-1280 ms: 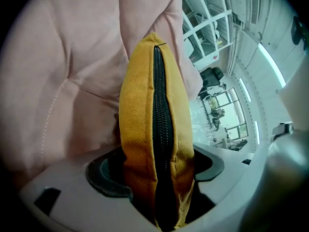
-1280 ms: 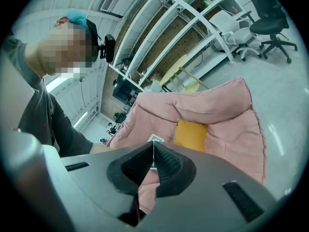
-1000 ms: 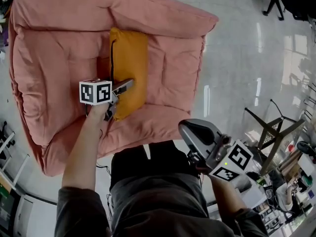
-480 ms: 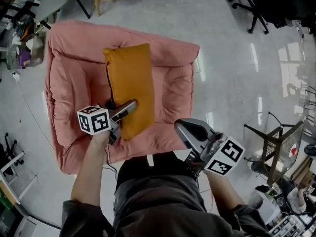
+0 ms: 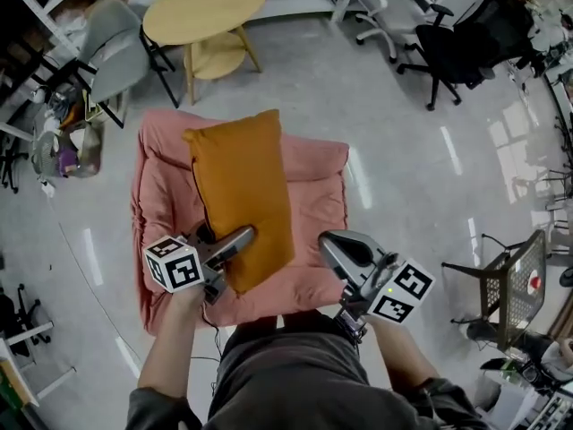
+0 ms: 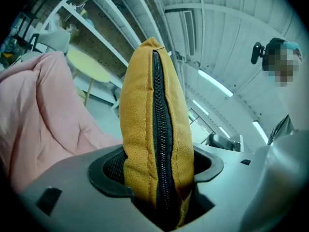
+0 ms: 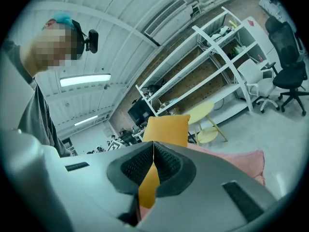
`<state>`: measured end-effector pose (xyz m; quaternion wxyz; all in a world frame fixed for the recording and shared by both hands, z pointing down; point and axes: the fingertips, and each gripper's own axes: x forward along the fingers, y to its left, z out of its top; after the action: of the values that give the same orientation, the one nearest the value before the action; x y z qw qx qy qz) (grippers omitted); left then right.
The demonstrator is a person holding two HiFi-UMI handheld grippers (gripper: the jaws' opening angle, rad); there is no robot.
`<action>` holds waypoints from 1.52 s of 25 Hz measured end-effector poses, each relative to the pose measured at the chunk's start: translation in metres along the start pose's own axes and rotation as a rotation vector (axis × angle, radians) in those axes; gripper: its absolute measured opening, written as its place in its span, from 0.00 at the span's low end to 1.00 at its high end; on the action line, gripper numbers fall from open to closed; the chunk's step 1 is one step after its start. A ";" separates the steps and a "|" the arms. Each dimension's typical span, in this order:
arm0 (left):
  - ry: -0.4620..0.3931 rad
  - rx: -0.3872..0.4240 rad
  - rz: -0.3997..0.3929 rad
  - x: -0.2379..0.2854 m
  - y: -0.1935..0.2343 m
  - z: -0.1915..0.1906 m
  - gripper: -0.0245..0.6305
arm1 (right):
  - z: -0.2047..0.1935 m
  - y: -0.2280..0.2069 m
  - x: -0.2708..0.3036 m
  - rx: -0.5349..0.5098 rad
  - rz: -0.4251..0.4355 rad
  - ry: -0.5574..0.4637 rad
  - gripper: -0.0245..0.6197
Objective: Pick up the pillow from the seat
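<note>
The orange pillow [image 5: 243, 191] with a black zipper hangs above the pink cushioned seat [image 5: 318, 186], lifted off it. My left gripper [image 5: 235, 244] is shut on the pillow's near zipper edge [image 6: 159, 129], and the fabric fills the gap between the jaws. In the left gripper view the pillow stands upright from the jaws, with the pink seat [image 6: 43, 110] to its left. My right gripper [image 5: 345, 247] hovers to the right of the pillow, apart from it. In the right gripper view its pads [image 7: 166, 163] meet with nothing between them, and the pillow [image 7: 166, 128] shows beyond.
A round yellow table [image 5: 204, 7] and a grey chair [image 5: 116, 47] stand beyond the seat. Black office chairs [image 5: 466, 38] are at the upper right, a metal stand [image 5: 510, 280] at the right. White shelving [image 7: 217, 66] lines the far wall. Shiny grey floor surrounds the seat.
Both grippers have risen. The pillow came up off the seat with the left gripper, and the seat looks smaller and farther below. The right gripper stayed shut and empty.
</note>
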<state>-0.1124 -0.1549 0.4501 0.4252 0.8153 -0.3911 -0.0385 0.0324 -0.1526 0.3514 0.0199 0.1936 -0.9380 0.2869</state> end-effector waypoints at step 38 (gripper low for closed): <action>-0.276 0.190 -0.233 -0.148 -0.129 0.147 0.56 | 0.097 0.176 0.029 -0.320 -0.016 -0.203 0.06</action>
<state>-0.1948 -0.1103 0.2238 0.2814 0.8784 -0.3507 -0.1618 -0.0532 -0.0818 0.1809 -0.0419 0.2236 -0.9672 0.1131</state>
